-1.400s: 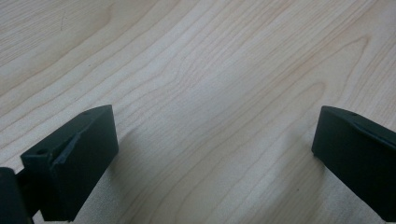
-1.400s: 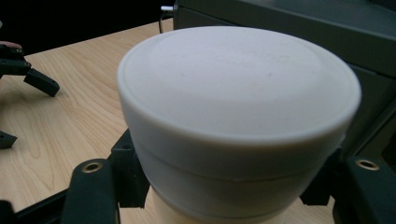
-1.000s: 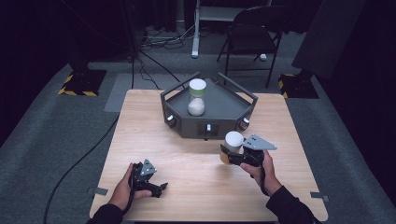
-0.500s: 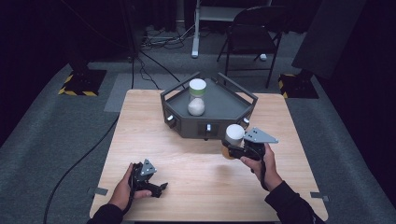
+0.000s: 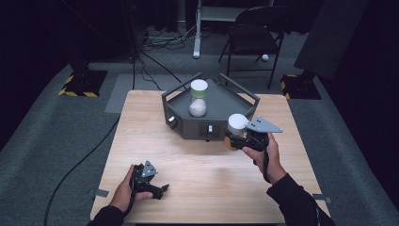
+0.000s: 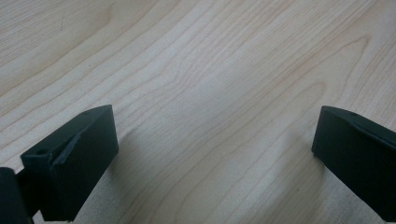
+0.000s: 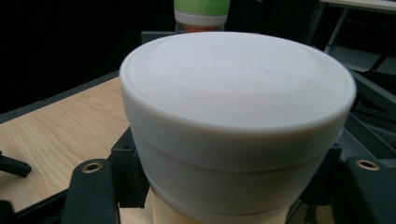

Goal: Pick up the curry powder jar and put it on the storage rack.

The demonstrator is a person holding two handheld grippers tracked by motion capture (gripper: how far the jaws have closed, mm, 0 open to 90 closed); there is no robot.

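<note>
The white-capped jar (image 5: 236, 129) stands upright, clear of the surface, near the right edge and just in front of the dark tray's front right wall. Its wide, flat white cap (image 7: 236, 88) sits closed on top; below it the body (image 5: 230, 142) shows tan-orange. Black fingers (image 7: 126, 175) press against it on both sides just under the cap.

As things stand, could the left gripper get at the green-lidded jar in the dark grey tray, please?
Probably not without a long reach: the left gripper rests open near the table's near edge, while the green-lidded jar stands far off inside the dark grey tray; nothing lies between them.
</note>
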